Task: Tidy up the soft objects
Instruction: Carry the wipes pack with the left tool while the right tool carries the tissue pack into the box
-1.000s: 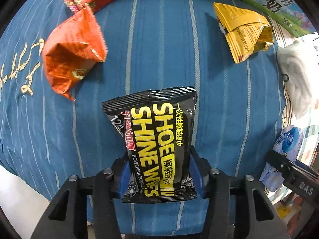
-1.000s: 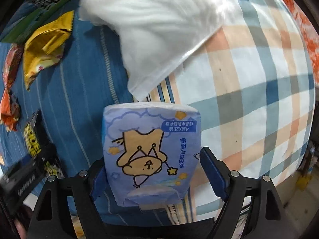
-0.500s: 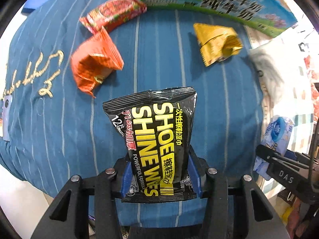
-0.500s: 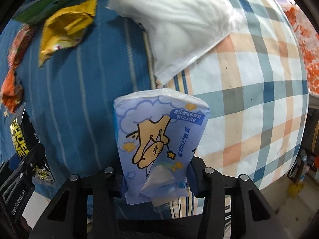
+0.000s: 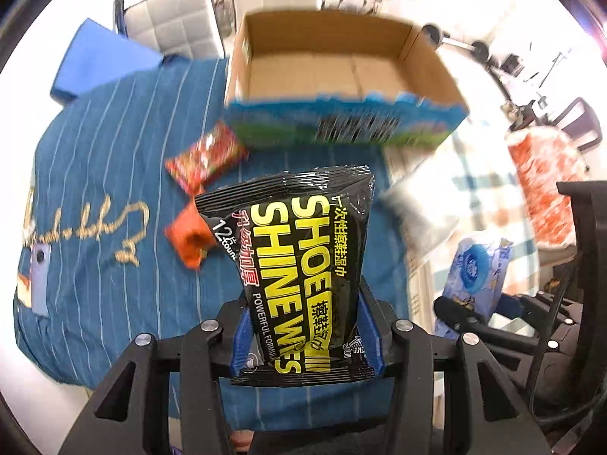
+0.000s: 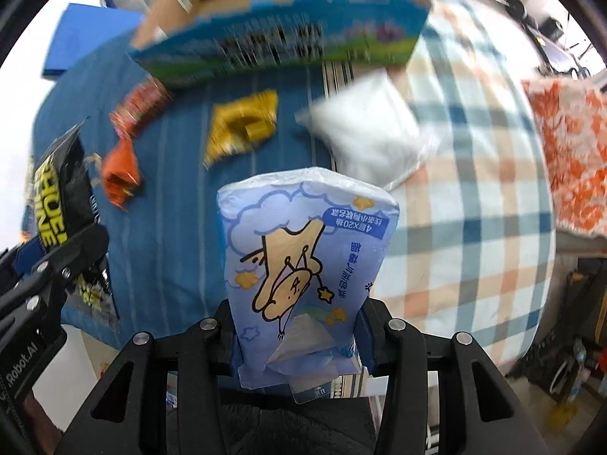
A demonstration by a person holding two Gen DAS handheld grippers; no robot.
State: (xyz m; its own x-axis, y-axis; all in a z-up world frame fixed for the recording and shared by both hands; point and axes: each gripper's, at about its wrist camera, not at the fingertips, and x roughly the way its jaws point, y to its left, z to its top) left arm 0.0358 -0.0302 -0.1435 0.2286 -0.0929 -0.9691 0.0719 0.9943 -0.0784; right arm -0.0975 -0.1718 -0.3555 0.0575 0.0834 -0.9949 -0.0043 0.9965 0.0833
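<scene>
My left gripper [image 5: 305, 335] is shut on a black shoe shine wipes pack [image 5: 299, 254] and holds it up above the blue striped bedding [image 5: 95, 174]. My right gripper [image 6: 297, 335] is shut on a light blue tissue pack [image 6: 303, 265] with a cartoon dog, also lifted. The tissue pack also shows in the left wrist view [image 5: 476, 276], and the wipes pack in the right wrist view [image 6: 62, 197]. An open cardboard box [image 5: 334, 72] stands at the far side, its inside bare; it shows in the right wrist view too [image 6: 280, 43].
On the bedding lie a red snack pack [image 5: 206, 161], an orange snack bag [image 5: 187, 237], a yellow snack bag [image 6: 242, 129] and a white soft pack [image 6: 371, 136]. A checked cloth [image 6: 474, 204] covers the right side. An orange floral cloth [image 6: 569, 151] lies far right.
Both grippers have risen and tilted up with their packs, so the cardboard box and room beyond have come into view. The items on the bed look smaller and farther.
</scene>
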